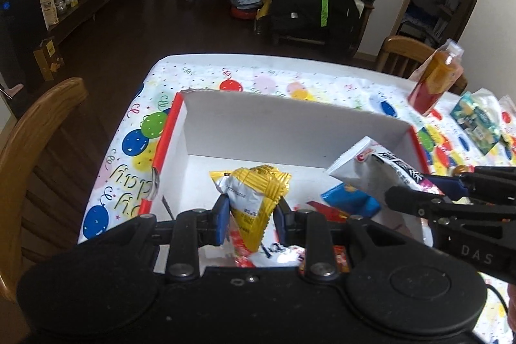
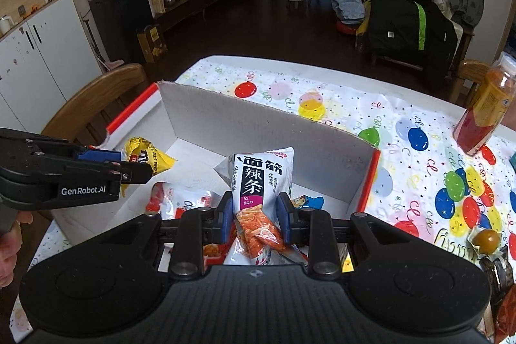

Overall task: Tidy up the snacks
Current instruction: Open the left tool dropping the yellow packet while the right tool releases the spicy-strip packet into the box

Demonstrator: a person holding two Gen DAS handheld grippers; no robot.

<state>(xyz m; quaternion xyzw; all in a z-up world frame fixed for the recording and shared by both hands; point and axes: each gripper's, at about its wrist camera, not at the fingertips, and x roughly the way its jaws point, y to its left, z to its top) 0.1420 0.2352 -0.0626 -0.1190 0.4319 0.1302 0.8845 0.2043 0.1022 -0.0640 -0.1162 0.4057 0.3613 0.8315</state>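
Note:
A white cardboard box with red edges [image 1: 290, 124] [image 2: 258, 124] stands open on the balloon-print table. My left gripper [image 1: 251, 218] is shut on a yellow and silver snack packet [image 1: 254, 199] and holds it over the box's near left part; it also shows in the right wrist view [image 2: 142, 155]. My right gripper [image 2: 256, 215] is shut on a white spicy-strip packet with black lettering [image 2: 258, 182] over the box's near right part; it also shows in the left wrist view [image 1: 380, 170]. A blue packet [image 1: 348, 199] and red and white packets [image 2: 180, 202] lie in the box.
An orange drink bottle [image 1: 435, 79] [image 2: 487, 112] stands at the table's far right. A green and blue packet [image 1: 477, 121] lies to the right of the box. A small round wrapped snack [image 2: 487, 242] lies near the right edge. Wooden chairs [image 1: 35, 144] [image 1: 403, 54] stand at the left and far right.

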